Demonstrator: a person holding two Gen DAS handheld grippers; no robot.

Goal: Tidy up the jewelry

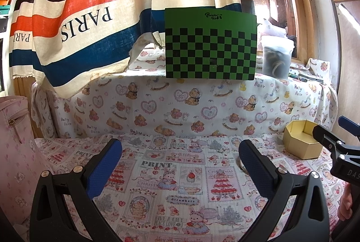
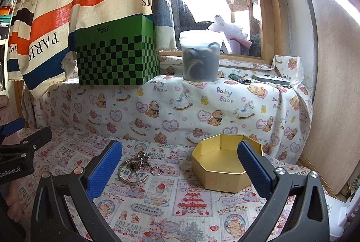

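Blue-padded fingers (image 2: 105,171) of the right gripper (image 2: 180,171) stand wide apart over the printed tabletop (image 2: 171,208), holding nothing. Between them lie the jewelry pieces, close together: one large silver bangle (image 2: 132,171), one small ring (image 2: 156,171), and a tangled silver charm piece (image 2: 144,157) whose parts cannot be counted. One gold octagonal box (image 2: 221,166), open, sits just beside them to the right. The left gripper (image 1: 180,170) also has its two fingers spread wide and empty. On the ledge behind stand one green checkered box (image 2: 117,53) and one lidded plastic tub (image 2: 200,56).
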